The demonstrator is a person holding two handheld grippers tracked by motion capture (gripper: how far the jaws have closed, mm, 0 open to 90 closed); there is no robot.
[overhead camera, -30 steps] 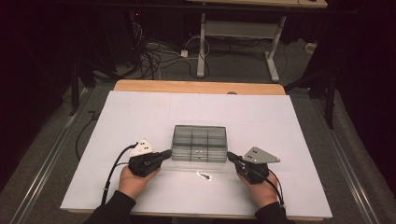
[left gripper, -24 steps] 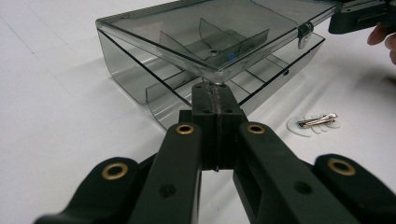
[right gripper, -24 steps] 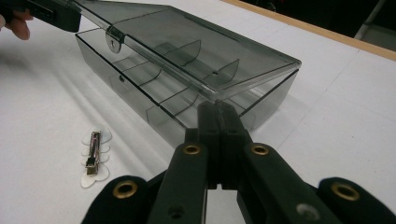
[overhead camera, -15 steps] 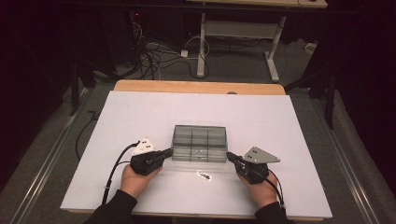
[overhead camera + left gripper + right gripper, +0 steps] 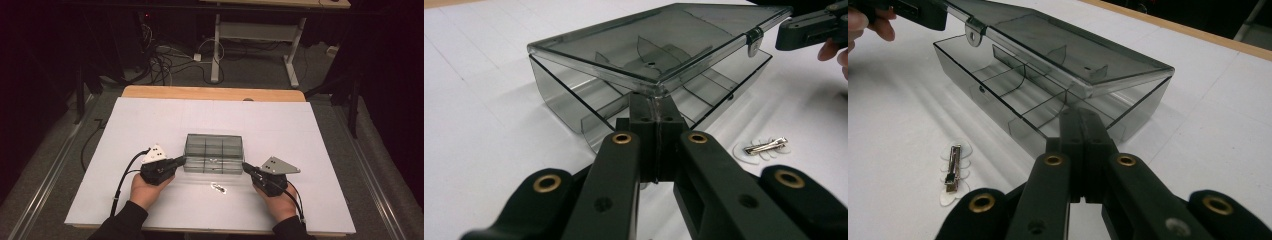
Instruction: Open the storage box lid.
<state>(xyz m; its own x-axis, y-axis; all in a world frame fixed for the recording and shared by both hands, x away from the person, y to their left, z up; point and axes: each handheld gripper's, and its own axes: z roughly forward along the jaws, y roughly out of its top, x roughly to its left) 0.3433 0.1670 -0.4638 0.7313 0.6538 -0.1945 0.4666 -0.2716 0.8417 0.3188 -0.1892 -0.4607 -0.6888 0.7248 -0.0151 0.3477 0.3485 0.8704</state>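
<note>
A smoky clear plastic compartment box point(image 5: 214, 152) sits in the middle of the white table, its lid point(image 5: 659, 45) raised a little at the front. My left gripper point(image 5: 181, 160) is shut, and its joined tips point(image 5: 655, 102) sit under the lid's front left corner. My right gripper point(image 5: 245, 166) is also shut, with its tips point(image 5: 1082, 117) under the lid's front right corner point(image 5: 1128, 80). Each gripper view shows the other gripper at the lid's far corner. A metal hair clip on white petals point(image 5: 219, 188) point(image 5: 764, 146) point(image 5: 954, 167) lies on the table just in front of the box.
White sheet point(image 5: 150, 125) covers the tabletop, with a wooden edge point(image 5: 210, 93) at the back. Cables point(image 5: 122, 180) trail from both grippers toward the front edge. Beyond the table stand a desk frame point(image 5: 255, 35) and floor wires.
</note>
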